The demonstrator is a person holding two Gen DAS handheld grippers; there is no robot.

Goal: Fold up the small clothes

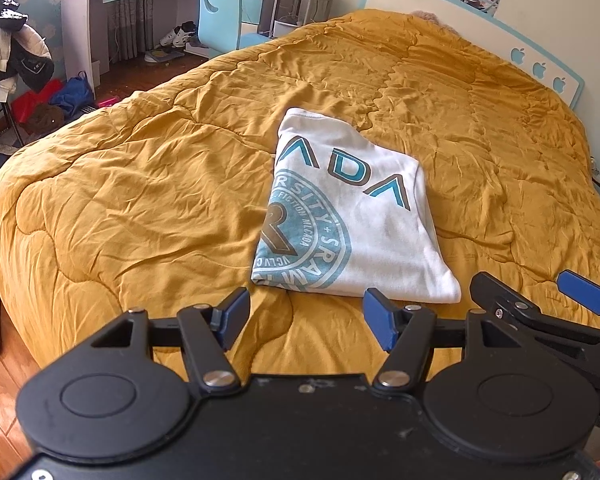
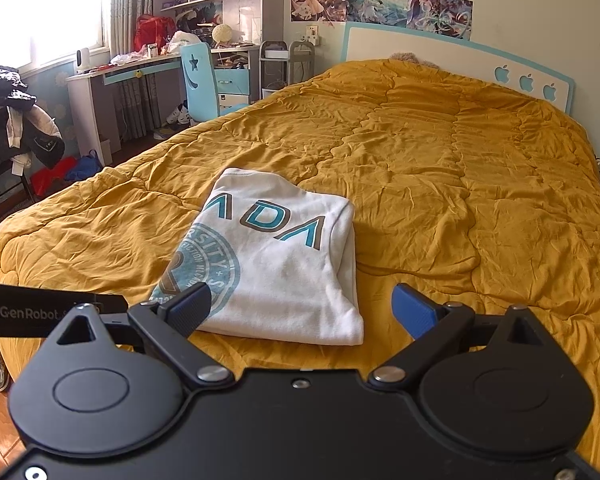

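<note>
White T-shirt (image 1: 352, 216) lies folded into a compact rectangle on the mustard quilt (image 1: 140, 184), teal print up, near edge just ahead of both sets of jaws. Left gripper (image 1: 306, 318): jaws spread wide, holding nothing, shirt's near hem straight ahead between them. Right gripper (image 2: 302, 312): jaws equally wide, empty; its left finger overlaps the shirt's near-left corner in view, contact cannot be told. Bare quilt lies open left, right and beyond the shirt up to the headboard (image 2: 420, 46).
</note>
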